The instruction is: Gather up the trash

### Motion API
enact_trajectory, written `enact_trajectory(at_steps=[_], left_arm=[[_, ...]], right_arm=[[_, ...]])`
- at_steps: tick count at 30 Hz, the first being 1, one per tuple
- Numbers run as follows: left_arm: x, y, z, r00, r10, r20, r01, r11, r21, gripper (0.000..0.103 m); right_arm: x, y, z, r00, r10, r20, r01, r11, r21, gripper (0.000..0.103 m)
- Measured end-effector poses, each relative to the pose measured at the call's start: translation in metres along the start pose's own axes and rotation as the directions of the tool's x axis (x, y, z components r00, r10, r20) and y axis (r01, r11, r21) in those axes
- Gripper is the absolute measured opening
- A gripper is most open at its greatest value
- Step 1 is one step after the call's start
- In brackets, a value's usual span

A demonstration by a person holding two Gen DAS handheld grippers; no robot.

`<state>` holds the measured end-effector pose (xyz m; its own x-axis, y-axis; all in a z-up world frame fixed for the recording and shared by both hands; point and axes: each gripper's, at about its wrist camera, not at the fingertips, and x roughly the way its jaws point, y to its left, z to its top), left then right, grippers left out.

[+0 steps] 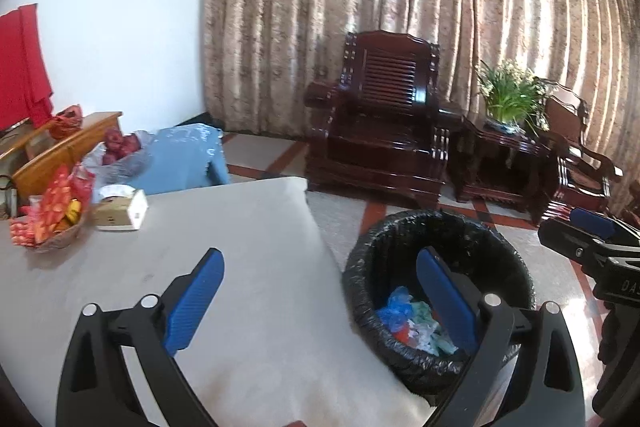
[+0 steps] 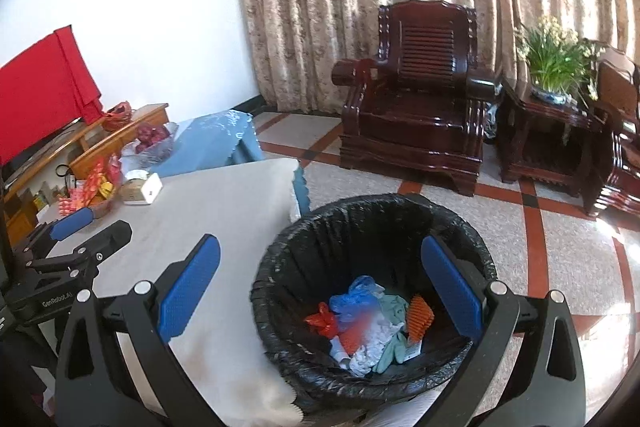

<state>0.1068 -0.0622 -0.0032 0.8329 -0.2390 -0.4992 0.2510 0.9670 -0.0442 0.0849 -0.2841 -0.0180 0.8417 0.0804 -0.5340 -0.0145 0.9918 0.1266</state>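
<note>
A round bin (image 1: 400, 223) lined with a black bag stands on the floor beside the table. Crumpled trash (image 1: 412, 323) lies in it: blue, red, white and green wrappers. My left gripper (image 1: 320, 301) is open and empty, its left pad over the tablecloth and its right pad over the bin's mouth. In the right wrist view the bin (image 2: 380, 207) sits closer, with the trash (image 2: 368, 319) at its bottom. My right gripper (image 2: 320, 291) is open above it, holding nothing. Each gripper shows in the other's view: the right gripper (image 1: 568, 227) and the left gripper (image 2: 108, 221).
A table under a cream cloth (image 1: 200, 227) carries a tissue box (image 1: 120, 211) and a snack basket (image 1: 52, 223) at its far end. Beyond are a blue-covered stand (image 1: 188, 155), a bowl of red fruit (image 1: 120, 151), a dark wooden armchair (image 1: 384, 115) and a potted plant (image 1: 508, 99).
</note>
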Motion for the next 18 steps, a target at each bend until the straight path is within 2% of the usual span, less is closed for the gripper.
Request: enact_trajectory(at_steps=[6,18], left_arm=[[-0.031,0.012,0.003,0.999,0.022,0.034,-0.021,1.0,-0.014,0.095],[-0.058,0.023,0.003,0.997,0.054,0.062,-0.052,0.998,-0.042,0.095]], right_arm=[[-0.019,0.024,0.005,0.999,0.021,0.025,-0.02,0.999,-0.042,0.098],[-0.036,0.048,0.009,0.998,0.045,0.043,-0.041,0.996,-0.081,0.098]])
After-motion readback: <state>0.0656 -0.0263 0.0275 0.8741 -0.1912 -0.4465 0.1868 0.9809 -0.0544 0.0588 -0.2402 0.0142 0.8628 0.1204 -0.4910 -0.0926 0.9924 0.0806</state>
